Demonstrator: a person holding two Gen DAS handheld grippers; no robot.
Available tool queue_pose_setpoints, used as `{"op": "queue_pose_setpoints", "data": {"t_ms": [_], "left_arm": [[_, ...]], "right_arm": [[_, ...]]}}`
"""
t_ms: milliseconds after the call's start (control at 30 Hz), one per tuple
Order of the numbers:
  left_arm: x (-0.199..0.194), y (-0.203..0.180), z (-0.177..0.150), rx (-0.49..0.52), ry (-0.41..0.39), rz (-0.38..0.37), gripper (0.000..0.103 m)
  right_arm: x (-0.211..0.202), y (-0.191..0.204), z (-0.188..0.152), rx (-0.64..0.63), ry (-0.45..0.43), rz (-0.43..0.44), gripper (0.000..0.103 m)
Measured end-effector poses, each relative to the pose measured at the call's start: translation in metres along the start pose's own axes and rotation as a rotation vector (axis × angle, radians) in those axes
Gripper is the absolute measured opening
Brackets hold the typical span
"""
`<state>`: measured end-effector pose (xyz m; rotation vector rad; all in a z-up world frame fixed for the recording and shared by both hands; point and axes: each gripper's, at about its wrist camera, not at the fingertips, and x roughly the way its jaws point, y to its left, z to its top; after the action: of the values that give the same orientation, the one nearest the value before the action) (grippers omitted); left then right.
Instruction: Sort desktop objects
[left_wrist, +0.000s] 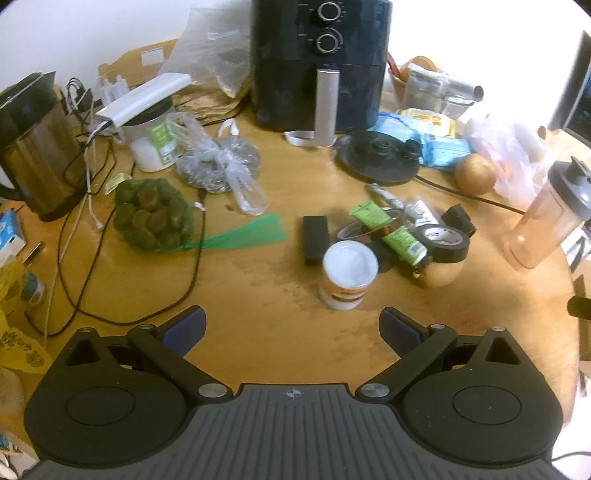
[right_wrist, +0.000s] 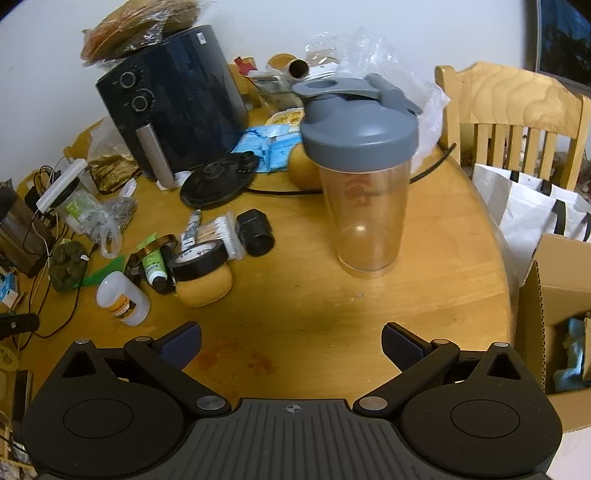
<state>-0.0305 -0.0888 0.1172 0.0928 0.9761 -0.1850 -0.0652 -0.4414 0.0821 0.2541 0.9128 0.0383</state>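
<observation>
— What did my left gripper (left_wrist: 292, 328) face?
— Fingers spread, empty; the white bottle (left_wrist: 349, 275) stood upright just ahead, slightly right.
— And my right gripper (right_wrist: 291, 341)?
— Spread too; the shaker cup (right_wrist: 364, 173) stood upright ahead-right, nearer that hand.

place: home dining area | evidence: air fryer (left_wrist: 320, 62), kettle (left_wrist: 35, 147), onion (left_wrist: 475, 173), wooden chair (right_wrist: 513, 122), round wooden surface (right_wrist: 424, 295)

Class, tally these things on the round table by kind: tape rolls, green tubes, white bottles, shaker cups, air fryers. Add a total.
Tape rolls: 2, black tape roll and amber tape roll
Green tube: 1
White bottle: 1
Shaker cup: 1
Air fryer: 1
Total: 6
</observation>
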Motion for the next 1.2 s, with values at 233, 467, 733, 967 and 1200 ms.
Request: {"op": "queue_pose_setpoints", "data": {"t_ms": [233,467,733,967,1200], "left_arm": [[0.011,-0.01,0.002,0.023,0.009,-0.026,0.102],[0.026,-0.015,0.006,0.033,0.01,-0.043,0.102],[0.045,-0.019,0.013,0.05,0.004,-0.074,0.101],[0.061,-0.022,0.021,0.064,0.006,-0.087,0.091],[0.076,-0.029,0.028,0.095,0.005,-0.095,0.088]], "right_arm": [[-0.006,0.016,-0.006,-0.087,-0.063,-0.027,0.103],[-0.005,0.026,-0.01,-0.135,-0.07,-0.042,0.103],[-0.006,0.023,-0.016,-0.085,-0.041,0.012,0.103],[-0.014,0.013,-0.018,-0.013,-0.074,-0.002,0.103],[-0.016,0.008,-0.018,0.01,-0.07,-0.019,0.103]]}}
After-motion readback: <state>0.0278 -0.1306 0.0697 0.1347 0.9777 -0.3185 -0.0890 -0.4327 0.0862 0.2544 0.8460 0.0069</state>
